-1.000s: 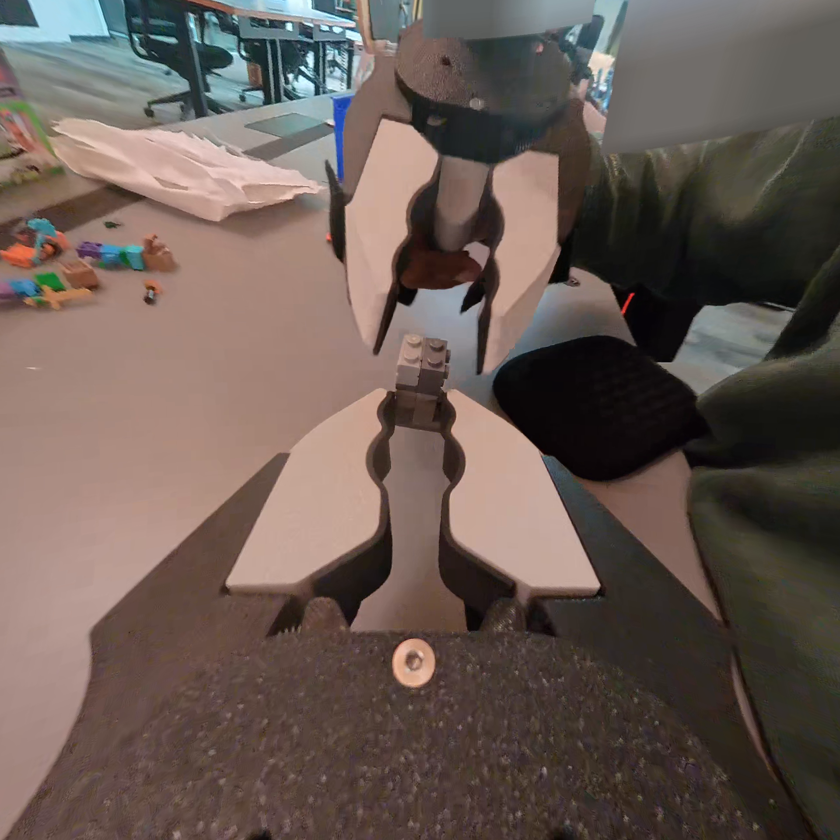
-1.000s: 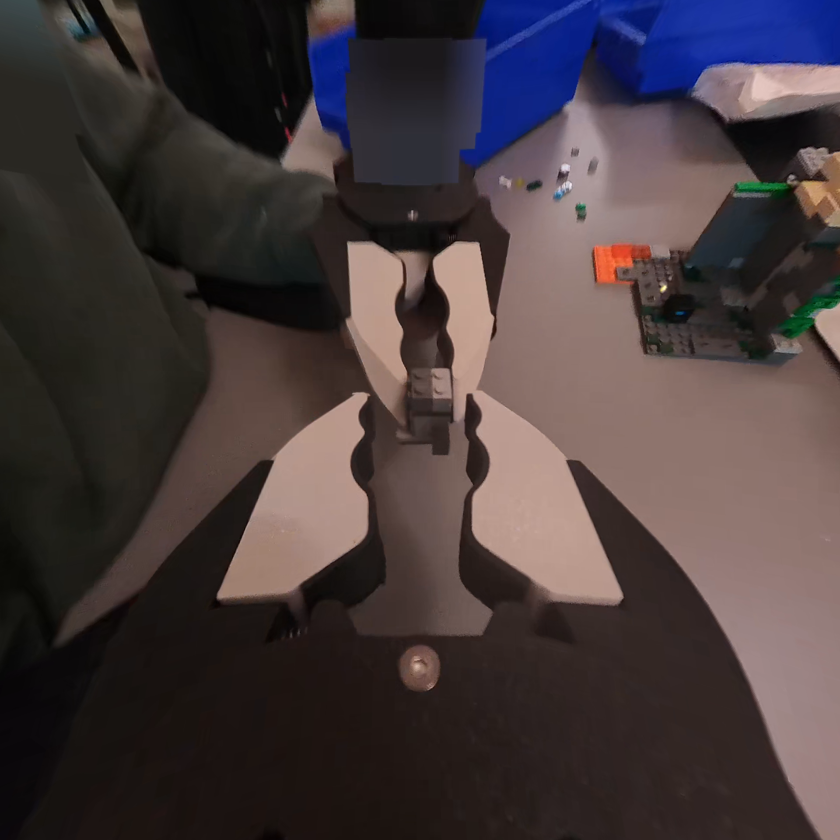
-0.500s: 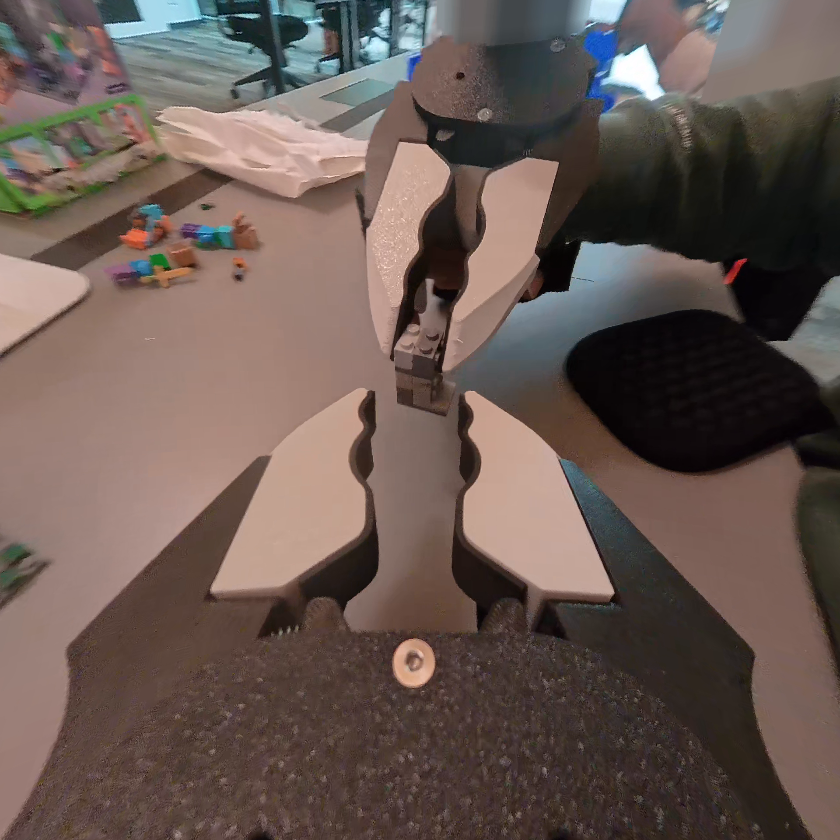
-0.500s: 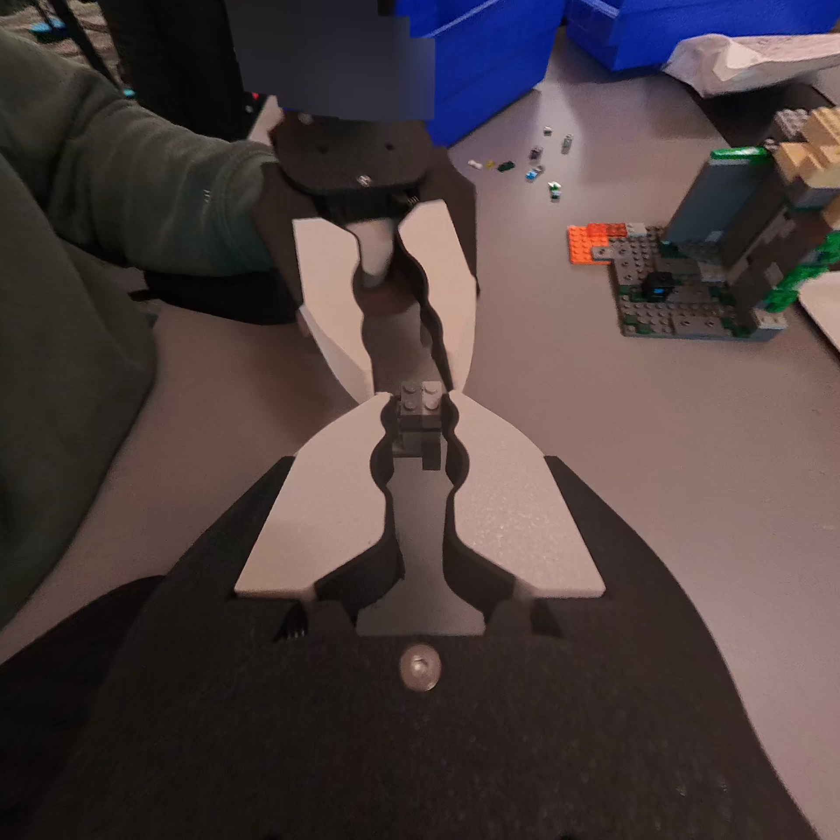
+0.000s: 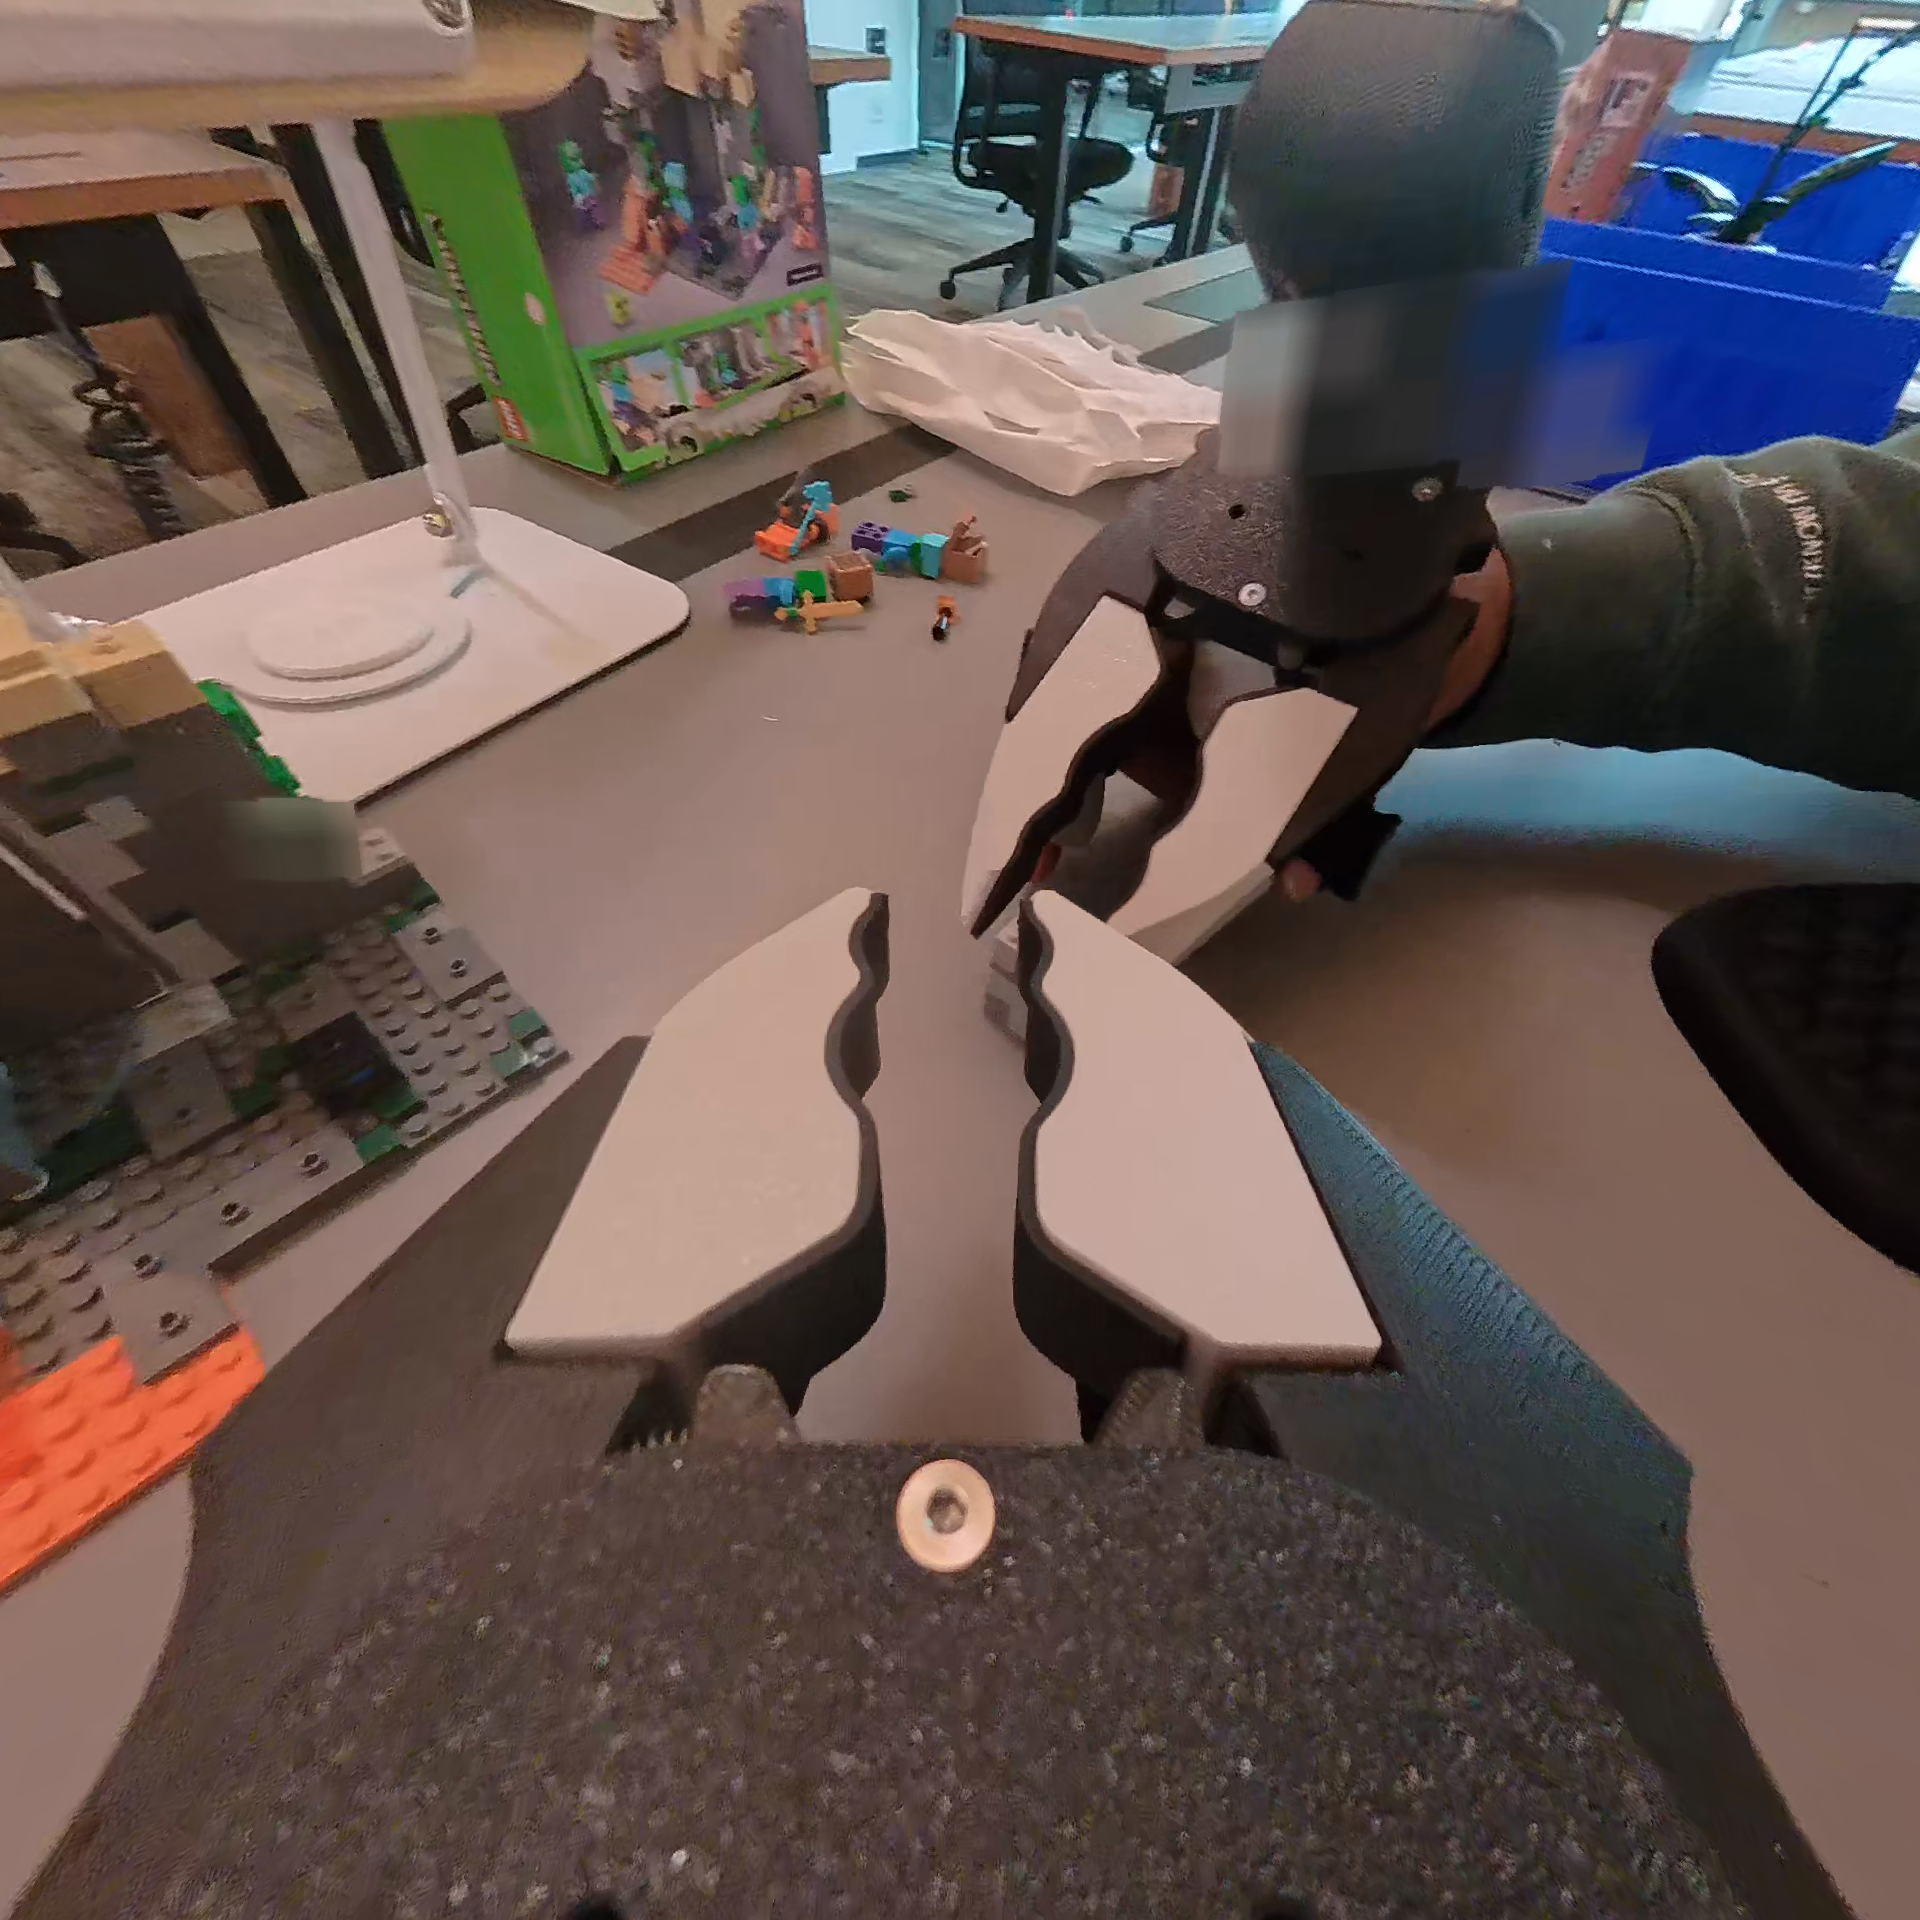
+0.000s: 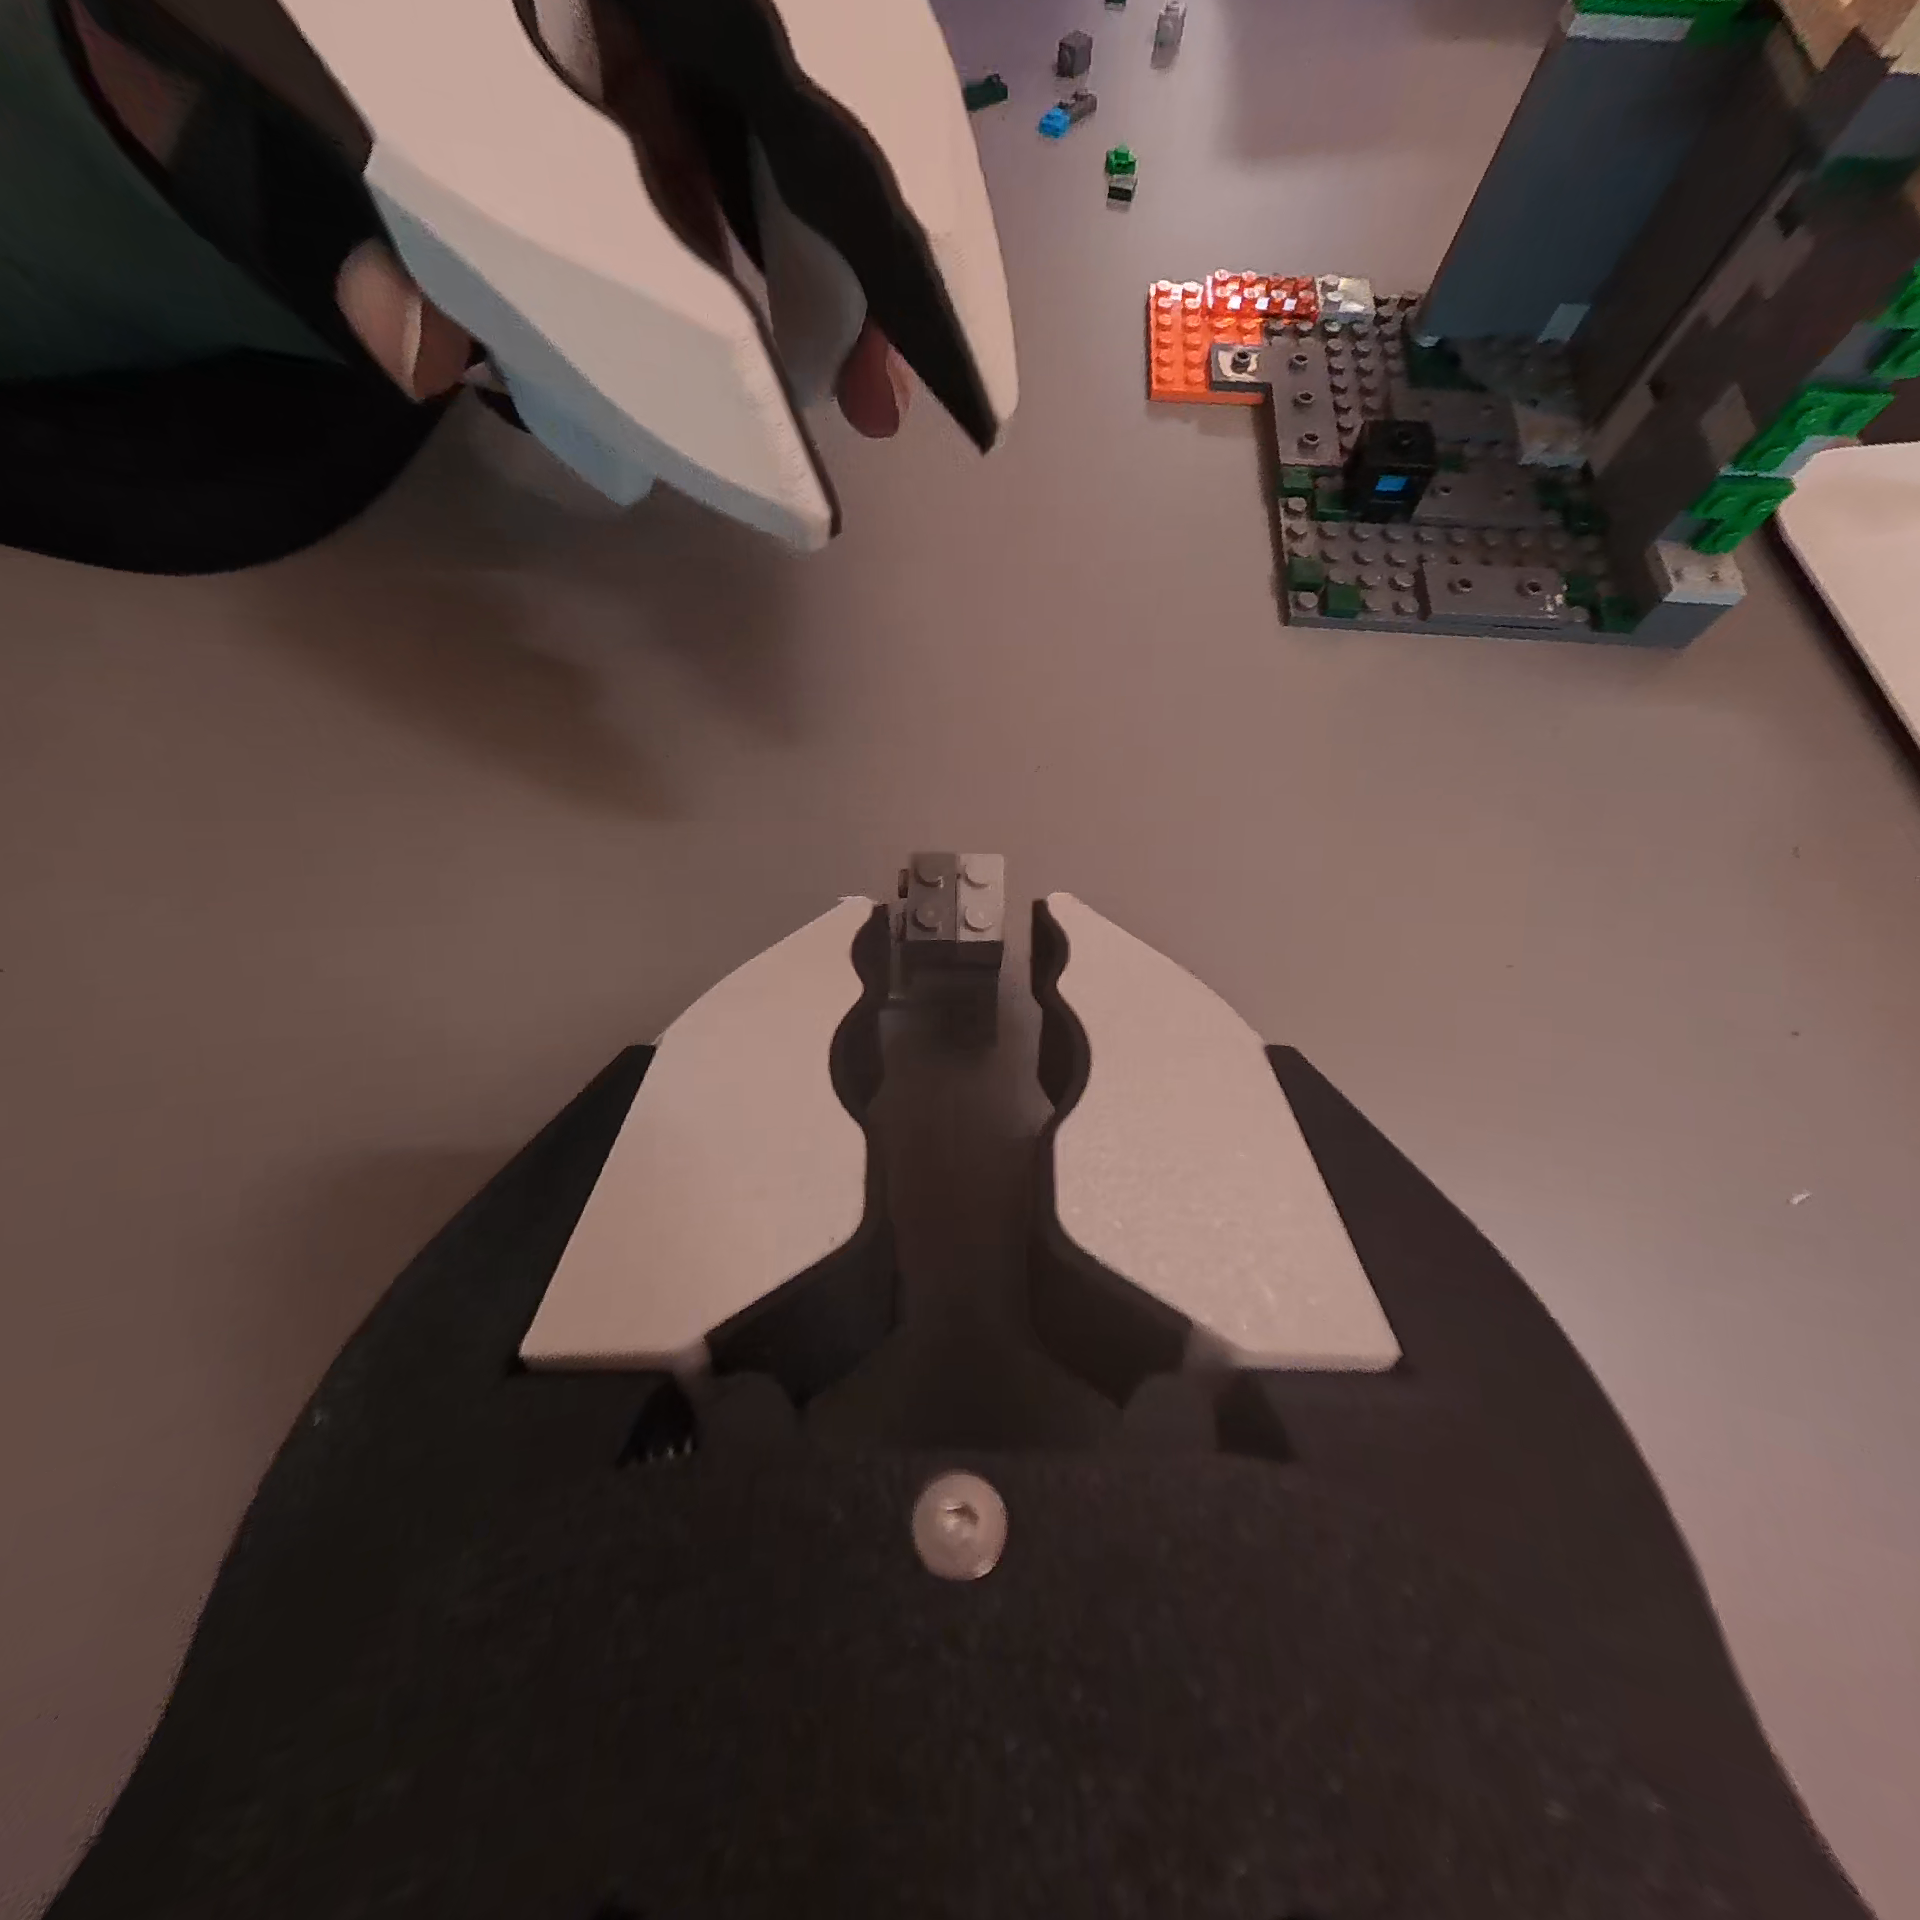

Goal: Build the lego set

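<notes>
My right gripper [image 6: 956, 902] is shut on a small grey brick stack [image 6: 956, 909], studs facing the camera, low over the grey table. I cannot tell whether the stack touches the table. In the left wrist view this gripper [image 5: 1081, 883] points down, and an edge of the stack [image 5: 1003, 971] shows behind my left finger. My left gripper [image 5: 956, 914] is open and empty, just left of the stack. In the right wrist view it [image 6: 904, 478] hangs open at the upper left. The partly built grey, green and orange model [image 6: 1507, 468] stands to the right and shows in the left wrist view [image 5: 260, 987].
A green set box [image 5: 665, 239], a white lamp base [image 5: 416, 634], crumpled white paper [image 5: 1029, 395] and loose coloured pieces [image 5: 852, 566] lie at the back. A black pad [image 5: 1797, 1060] is at the right, with blue bins [image 5: 1745, 343] behind. Small loose pieces [image 6: 1081, 104] lie beyond the model.
My left gripper let go of the grey stack, opened and drew back to the left. My right gripper closed on the stack and brought it down close to the table.
</notes>
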Available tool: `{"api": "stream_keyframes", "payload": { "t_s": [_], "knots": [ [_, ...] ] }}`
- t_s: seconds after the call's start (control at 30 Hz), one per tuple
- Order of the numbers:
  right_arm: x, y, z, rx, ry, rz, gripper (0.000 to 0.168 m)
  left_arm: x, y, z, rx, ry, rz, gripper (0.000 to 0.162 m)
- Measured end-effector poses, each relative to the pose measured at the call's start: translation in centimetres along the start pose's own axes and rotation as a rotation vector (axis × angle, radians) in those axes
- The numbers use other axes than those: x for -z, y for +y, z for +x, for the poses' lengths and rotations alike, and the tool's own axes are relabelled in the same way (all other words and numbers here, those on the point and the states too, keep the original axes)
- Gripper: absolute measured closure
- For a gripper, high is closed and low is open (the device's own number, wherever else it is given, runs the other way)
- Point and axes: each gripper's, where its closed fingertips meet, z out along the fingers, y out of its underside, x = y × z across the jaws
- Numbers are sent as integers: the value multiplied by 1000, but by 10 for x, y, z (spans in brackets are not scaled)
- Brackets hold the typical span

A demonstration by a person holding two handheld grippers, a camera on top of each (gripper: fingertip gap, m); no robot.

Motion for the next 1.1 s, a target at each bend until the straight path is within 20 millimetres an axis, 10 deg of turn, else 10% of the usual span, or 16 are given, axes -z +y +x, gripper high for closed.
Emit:
{"api": "stream_keyframes", "payload": {
  "t_s": [0.3,0.6,1.1],
  "knots": [
    [43,-60,27,-79,210,177,105,4,-8,-2,-46,-38,53,162],
    [69,-128,39,-82,402,391,166,4,-6,-4,-99,-88,29,162],
    [104,-75,78,-296,791,577,168,22,-30,-23,-91,-173,200,162]
  ]
}}
